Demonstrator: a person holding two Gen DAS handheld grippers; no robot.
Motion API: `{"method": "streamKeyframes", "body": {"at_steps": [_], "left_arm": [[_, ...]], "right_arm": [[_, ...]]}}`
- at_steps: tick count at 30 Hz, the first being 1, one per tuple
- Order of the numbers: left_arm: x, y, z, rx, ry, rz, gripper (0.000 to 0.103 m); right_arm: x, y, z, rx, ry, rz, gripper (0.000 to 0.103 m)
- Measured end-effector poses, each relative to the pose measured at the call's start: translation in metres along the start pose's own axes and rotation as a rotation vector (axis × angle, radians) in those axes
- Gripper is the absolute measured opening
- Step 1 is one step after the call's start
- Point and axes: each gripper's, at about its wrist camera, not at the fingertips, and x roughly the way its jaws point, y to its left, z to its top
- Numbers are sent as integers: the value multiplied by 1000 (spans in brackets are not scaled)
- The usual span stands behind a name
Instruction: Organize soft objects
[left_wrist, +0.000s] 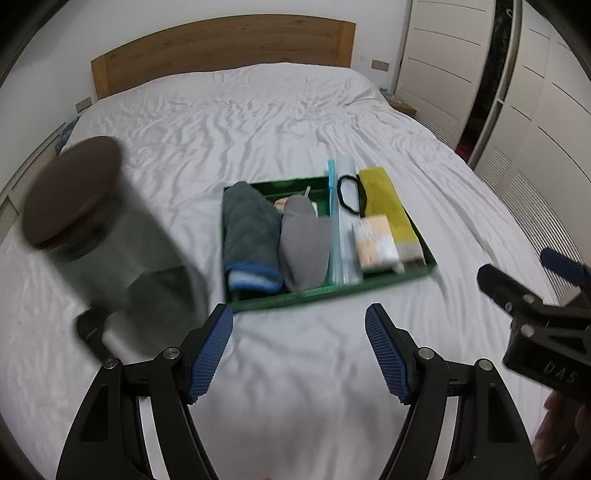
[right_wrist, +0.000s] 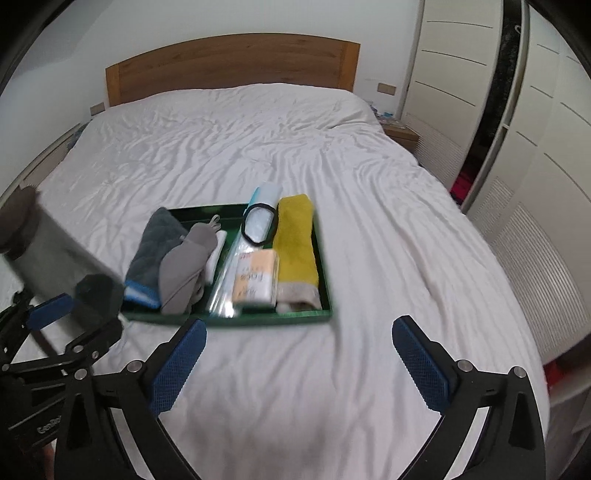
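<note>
bed (left_wrist: 258, 122): we see the green tray (left_wrist: 332, 293) near its foot edge, midway across.
tray: long axis across the bed; towels, sock and packets already inside.
left tool (left_wrist: 299, 354): wide, empty, tray straight ahead.
right tool (right_wrist: 299, 363): wide, empty, about equally near.

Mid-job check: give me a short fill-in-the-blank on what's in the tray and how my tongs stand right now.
1. The tray on the bed is ____ in colour.
2. The black band lies beside the ____ towel, at the tray's right side.
3. The dark grey towel has a ____ edge at its near end.
4. Both the left tongs and the right tongs are ____, with nothing between them.

Missing words: green; yellow; blue; open
</note>
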Motion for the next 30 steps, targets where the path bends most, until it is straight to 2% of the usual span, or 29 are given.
{"method": "streamKeyframes", "body": {"at_steps": [2,7,9,16,21,22,23,25,27,28,30], "left_arm": [[-24,6,-6,16,-4,20,69],[-87,31,-15,31,-11,-20,69],[-110,38,-17,50,-11,-16,69],[-204,81,-19,134,-44,-79,69],[-287,115,-23,240,-146,-57,69],[-314,126,-22,248,-174,-60,78],[-327,133,-22,248,-180,-63,102],[-349,151,-27,230,-208,-101,102],[-349,162,-30,215,-209,-165,102],[-341,162,-28,211,-171,-135,102],[-338,158,-28,203,-157,-95,102]], "right_arm": [[-30,4,-5,10,-4,0,103],[-102,26,-15,18,-12,-21,103],[-129,37,-18,13,-4,-26,103],[-240,89,-21,-2,2,-68,103],[-331,125,-19,20,-47,-99,103],[-359,132,-18,34,-76,-115,103],[-385,139,-20,51,-107,-119,103],[-439,153,-25,65,-206,-139,103],[-460,165,-29,71,-224,-141,103],[-463,168,-29,73,-216,-120,103],[-462,173,-28,74,-179,-80,103]]}}
